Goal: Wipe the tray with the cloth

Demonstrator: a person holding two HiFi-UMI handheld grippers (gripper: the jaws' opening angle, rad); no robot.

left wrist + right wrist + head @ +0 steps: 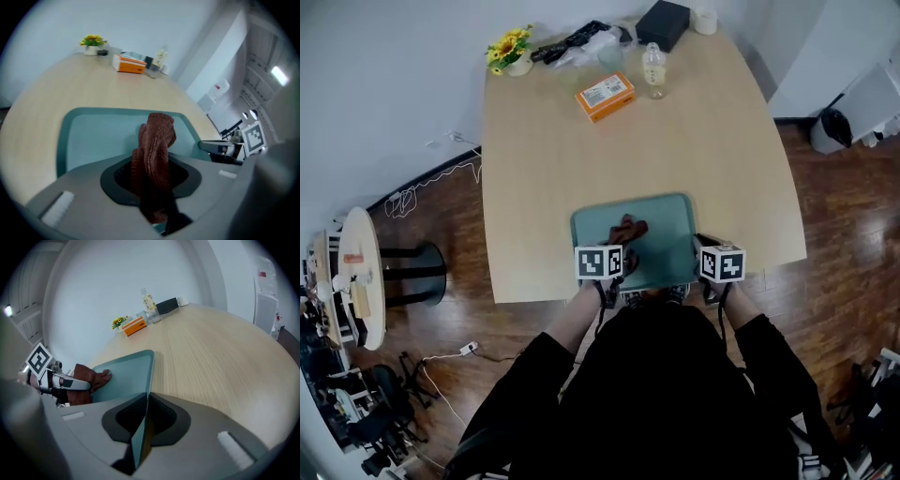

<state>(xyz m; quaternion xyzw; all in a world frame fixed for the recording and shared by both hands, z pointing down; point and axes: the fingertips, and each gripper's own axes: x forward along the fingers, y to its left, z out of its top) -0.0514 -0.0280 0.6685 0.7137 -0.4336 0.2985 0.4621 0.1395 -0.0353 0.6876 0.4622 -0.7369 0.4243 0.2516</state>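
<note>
A teal tray [670, 214] lies at the near edge of the light wooden table [581, 159]. My left gripper [622, 267] is shut on a brown knitted cloth [154, 145], whose free end rests on the tray floor [103, 136]; the cloth [628, 229] shows crumpled near the tray's middle in the head view. My right gripper [705, 255] is shut on the tray's near right rim [140, 434], which runs thin between its pads. In the right gripper view the cloth [91, 379] and the left gripper [65, 383] sit at the tray's left side.
At the table's far end stand an orange box [605, 96], a clear bottle [653, 70], a black box [664, 23], a small pot of yellow flowers [512, 51] and dark cables [567, 43]. A round side table [361, 272] stands on the wooden floor at left.
</note>
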